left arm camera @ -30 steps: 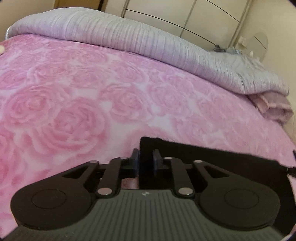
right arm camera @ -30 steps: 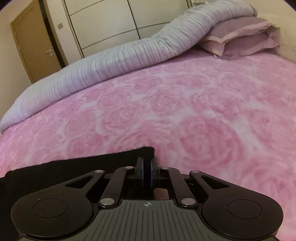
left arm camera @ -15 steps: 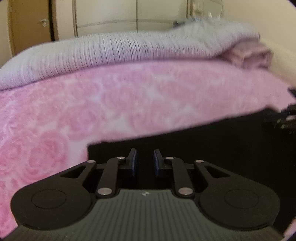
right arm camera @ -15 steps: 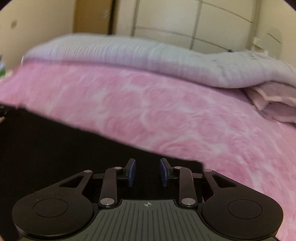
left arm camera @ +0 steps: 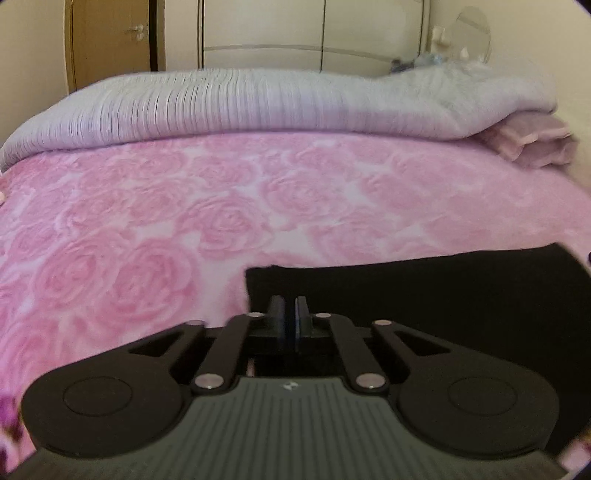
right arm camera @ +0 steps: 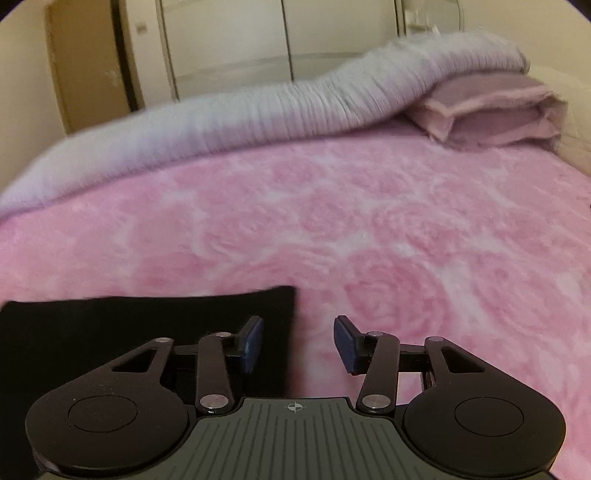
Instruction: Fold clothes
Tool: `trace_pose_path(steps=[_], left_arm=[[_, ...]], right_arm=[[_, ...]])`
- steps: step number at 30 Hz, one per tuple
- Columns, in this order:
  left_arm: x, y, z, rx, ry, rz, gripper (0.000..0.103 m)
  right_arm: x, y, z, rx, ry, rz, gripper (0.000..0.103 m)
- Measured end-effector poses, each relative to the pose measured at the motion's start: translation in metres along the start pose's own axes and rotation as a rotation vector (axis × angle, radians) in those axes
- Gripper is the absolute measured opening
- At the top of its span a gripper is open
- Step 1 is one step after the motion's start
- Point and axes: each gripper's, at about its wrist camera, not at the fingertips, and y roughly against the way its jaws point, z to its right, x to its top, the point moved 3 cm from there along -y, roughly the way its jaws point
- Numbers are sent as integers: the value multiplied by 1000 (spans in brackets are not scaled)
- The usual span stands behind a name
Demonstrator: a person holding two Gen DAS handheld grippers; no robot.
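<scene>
A black garment (left arm camera: pixel 424 284) lies flat on the pink rose-patterned bed cover (left arm camera: pixel 184 206). In the left wrist view my left gripper (left arm camera: pixel 290 317) sits over the garment's near left corner with its jaws nearly together; whether cloth is pinched between them is hidden. In the right wrist view the garment (right arm camera: pixel 129 325) fills the lower left, its right edge running between my fingers. My right gripper (right arm camera: pixel 298 341) is open and empty, with its left finger (right arm camera: pixel 251 341) over the cloth and its right finger (right arm camera: pixel 345 343) over the bed cover.
A rolled lilac-grey ribbed duvet (left arm camera: pixel 277 103) runs along the far side of the bed. Folded mauve blankets (right arm camera: pixel 491 110) lie at the far right. White wardrobe doors (left arm camera: pixel 314 33) and a wooden door (left arm camera: pixel 110 40) stand behind the bed.
My right gripper let go of the garment's corner and opened wide. My left gripper's jaws closed in from a small gap. Both cameras swung about, and the garment now lies flat.
</scene>
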Motion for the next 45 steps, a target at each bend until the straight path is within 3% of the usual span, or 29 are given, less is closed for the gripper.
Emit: trace_pose_path(steps=[4, 7, 9, 12, 15, 19, 21, 25, 28, 29, 30, 31, 32, 36, 40, 45], left_arm=[[-32, 51, 17, -63, 5, 18, 9], [-69, 49, 15, -24, 17, -72, 10], [-78, 58, 1, -10, 115, -64, 3], [-81, 83, -15, -13, 291, -43, 3], [-88, 108, -23, -15, 460, -20, 33], [-116, 108, -39, -176, 833, -60, 34], [-124, 97, -43, -191, 930, -75, 34], [-124, 82, -42, -172, 972, -65, 38], [-121, 71, -39, -151, 979, -52, 38], [-120, 67, -38, -144, 972, -45, 38], [-118, 65, -37, -138, 965, -37, 36], [-116, 64, -37, -130, 952, -28, 26], [-116, 65, -37, -128, 937, -22, 24], [-115, 78, -35, -118, 860, 13, 11], [-114, 110, -28, -143, 810, 45, 10], [-138, 151, -14, -166, 775, 23, 10]], right_arm=[[-35, 54, -32, 49, 66, -2, 47], [-78, 63, -43, -3, 121, -57, 47], [-94, 64, -33, -2, 74, -31, 47], [-90, 89, -16, -22, -145, -40, 47], [-94, 111, 0, 69, -401, -34, 47], [-115, 104, 13, 245, -741, -85, 47], [-125, 92, 14, 269, -859, -109, 47], [-129, 72, 23, 278, -1045, -102, 47], [-122, 59, 31, 260, -1104, -72, 47], [-118, 54, 32, 249, -1101, -63, 46], [-114, 49, 33, 231, -1085, -58, 37], [-110, 44, 32, 200, -1053, -57, 31], [-108, 41, 31, 182, -1020, -53, 25], [-104, 47, 30, 176, -946, -26, 18], [-100, 68, 26, 171, -865, 5, 13], [-117, 120, 31, 146, -820, -1, 9]])
